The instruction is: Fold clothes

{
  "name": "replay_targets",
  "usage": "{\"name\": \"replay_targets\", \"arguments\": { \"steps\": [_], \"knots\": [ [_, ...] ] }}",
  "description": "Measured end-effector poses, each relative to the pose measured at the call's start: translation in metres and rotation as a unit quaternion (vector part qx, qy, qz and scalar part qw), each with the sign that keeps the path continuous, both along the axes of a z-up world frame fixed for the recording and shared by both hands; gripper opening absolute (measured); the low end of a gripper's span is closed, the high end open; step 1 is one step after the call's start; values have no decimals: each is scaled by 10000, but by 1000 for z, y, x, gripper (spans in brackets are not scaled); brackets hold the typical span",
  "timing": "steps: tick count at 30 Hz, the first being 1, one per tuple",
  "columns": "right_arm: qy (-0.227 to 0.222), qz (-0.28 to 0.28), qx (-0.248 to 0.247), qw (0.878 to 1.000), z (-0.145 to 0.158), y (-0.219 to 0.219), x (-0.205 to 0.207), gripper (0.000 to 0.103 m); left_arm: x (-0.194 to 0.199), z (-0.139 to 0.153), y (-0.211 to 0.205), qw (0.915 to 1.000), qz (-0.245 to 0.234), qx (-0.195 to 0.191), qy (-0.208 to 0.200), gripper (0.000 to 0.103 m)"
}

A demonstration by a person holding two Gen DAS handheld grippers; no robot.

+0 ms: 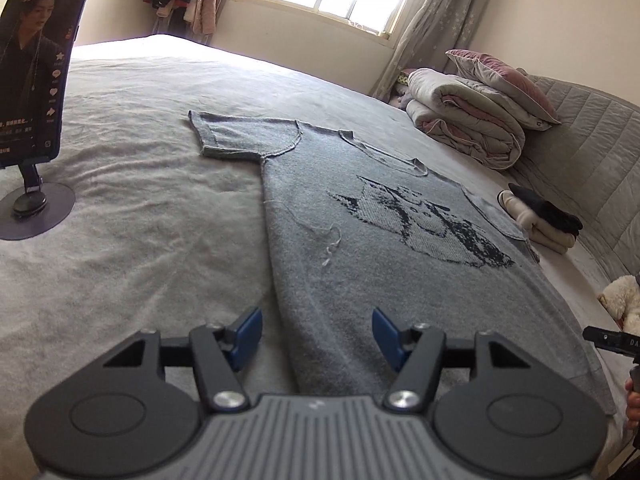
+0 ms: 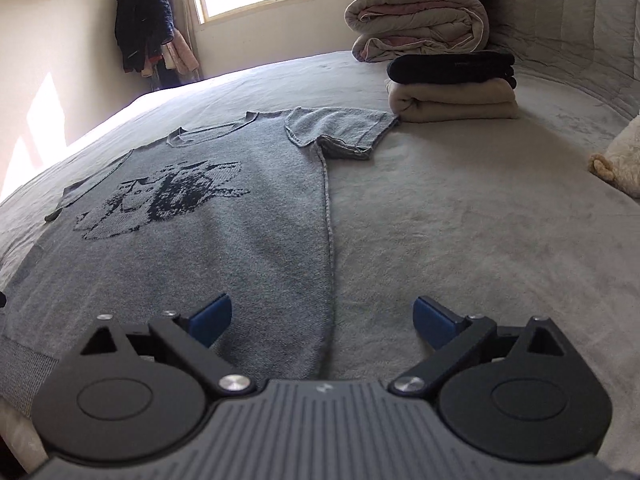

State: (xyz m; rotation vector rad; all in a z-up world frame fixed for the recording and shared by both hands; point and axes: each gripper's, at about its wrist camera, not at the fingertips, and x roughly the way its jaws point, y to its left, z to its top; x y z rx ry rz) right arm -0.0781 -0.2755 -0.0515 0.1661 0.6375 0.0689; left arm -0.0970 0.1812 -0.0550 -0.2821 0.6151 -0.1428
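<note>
sweater flat on bed, both grippers wide at the hem

grey knit sweater (image 1: pixel 360 248) lies spread flat on the bed (image 1: pixel 132 240), seams outward, short sleeves out to either side, collar toward the window, dark knitted picture on the chest. hem lies nearest the cameras.

left gripper (image 1: pixel 317 336): fingers spread wide, holding nothing. it hovers over the sweater's left side edge close to the hem; one blue pad over bedsheet, the other over knit.

right gripper (image 2: pixel 323 320): fingers spread wide too, nothing between them. it straddles the right side seam near the hem in the same way.

a stack of folded clothes (image 2: pixel 452 88), dark piece on cream piece, sits just beyond the right sleeve (image 2: pixel 344 132), near the rolled quilt (image 2: pixel 416 24). a phone on a stand (image 1: pixel 34 80) stands off to the left.

judgement: the sweater is laid out and unfolded, so the step in hand looks like taking hold of it for a fold. whether both grippers go for the hem corners or the sides cannot be settled from here. either way the next move calls for lowering each gripper until the pads bracket both layers of knit, closing firmly, and lifting evenly so the loose knit does not stretch or skew.
</note>
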Motion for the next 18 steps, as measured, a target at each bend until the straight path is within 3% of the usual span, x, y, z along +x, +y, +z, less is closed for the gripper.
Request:
{"name": "replay_targets", "arguments": {
  "steps": [3, 7, 10, 14, 18],
  "knots": [
    [-243, -67, -136, 9996, 6, 6, 1, 99, 1, 9, -8, 9991, 190, 169, -351, 67],
    [-599, 88, -259, 9978, 15, 26, 7, 99, 12, 19, -23, 9982, 81, -193, -564, 77],
    [-749, 360, -146, 9964, 20, 46, 18, 99, 23, 21, -49, 9978, -150, -241, -605, 83],
    [-689, 614, 12, 9957, 21, 73, 38, 99, 37, 13, -81, 9975, -416, 57, -575, 88],
    [-686, 788, -213, 9943, 15, 90, 54, 99, 50, 0, -98, 9970, -512, 432, -380, 89]
  ]
}}
